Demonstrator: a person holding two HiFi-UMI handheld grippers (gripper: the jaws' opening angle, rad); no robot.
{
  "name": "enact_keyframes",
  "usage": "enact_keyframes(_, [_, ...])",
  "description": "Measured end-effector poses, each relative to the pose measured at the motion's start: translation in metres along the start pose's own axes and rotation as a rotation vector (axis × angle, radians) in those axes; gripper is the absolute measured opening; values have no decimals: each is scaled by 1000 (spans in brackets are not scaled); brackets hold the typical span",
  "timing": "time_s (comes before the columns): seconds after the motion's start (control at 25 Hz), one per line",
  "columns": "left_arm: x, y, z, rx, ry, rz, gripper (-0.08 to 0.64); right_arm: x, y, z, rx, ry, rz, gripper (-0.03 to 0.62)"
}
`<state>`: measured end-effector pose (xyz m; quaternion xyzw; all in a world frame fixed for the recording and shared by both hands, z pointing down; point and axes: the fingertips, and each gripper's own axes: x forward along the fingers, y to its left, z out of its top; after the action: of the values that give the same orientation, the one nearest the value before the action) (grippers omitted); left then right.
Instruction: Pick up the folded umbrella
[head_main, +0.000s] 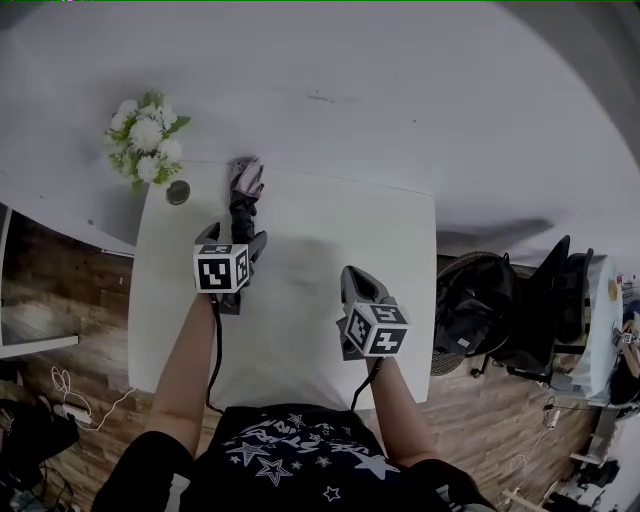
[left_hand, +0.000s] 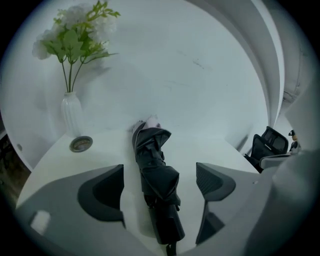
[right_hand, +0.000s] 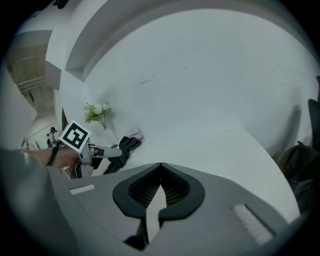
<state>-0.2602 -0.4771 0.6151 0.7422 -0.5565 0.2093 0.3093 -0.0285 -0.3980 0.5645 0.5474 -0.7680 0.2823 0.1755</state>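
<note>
The umbrella (left_hand: 150, 150) is folded and black, its cloth bunched in loose creases, with a pale pink bit at its far end (what that bit is stays hard to tell). It lies flat on the white table (head_main: 330, 230), at about 11 o'clock of the tabletop in the head view, its length running from 6 to 12 o'clock toward the wall (head_main: 400, 90). In the left gripper view the bottom edge cuts off its near end, and in the head view that end is hidden under the left gripper (head_main: 235, 238).

That gripper's jaws stand wide apart, one on each side of the umbrella, with bare table showing between each pad and the cloth. The right gripper (right_hand: 159, 165) hangs over the table at 5 o'clock from the umbrella, well apart from it, jaws pressed together on nothing.

The only print that can be made out is a black-and-white square marker on the left cube (head_main: 221, 268) and on the right cube (head_main: 376, 328), and white stars on the person's dark shirt (head_main: 290, 465).

At 10 o'clock from the umbrella stand white flowers (left_hand: 75, 30) in a clear vase (left_hand: 71, 112), and a small round disc (left_hand: 81, 144) lies just beside it. A dark chair (head_main: 560, 300) stands off the table at 3 o'clock.
</note>
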Motion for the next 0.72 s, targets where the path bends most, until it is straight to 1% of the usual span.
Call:
enact_keyframes(0.08, [8,2,-5,1,15,7,457,3,-2,-2,13,5,1,17])
enact_keyframes(0.16, [13,3,-5,-13,11,16,451,5,-5,-4,20,11,1,17])
enact_keyframes(0.28, [20,3,-3,-27,7,29,428,7,-9,-6,25,19,-1,17])
enact_keyframes(0.36, [24,2,-1,-22,12,34,416,7,-9,-7,27,21,-1,17])
enact_keyframes(0.56, [32,-3,-3,-24,42,22,366,7,-9,-10,28,27,1,17])
enact_keyframes(0.64, [33,-1,-3,-33,38,34,357,6,-10,-11,31,30,-2,17])
enact_keyframes(0.72, [34,4,-4,-44,36,53,329,6,-11,-12,31,32,-6,17])
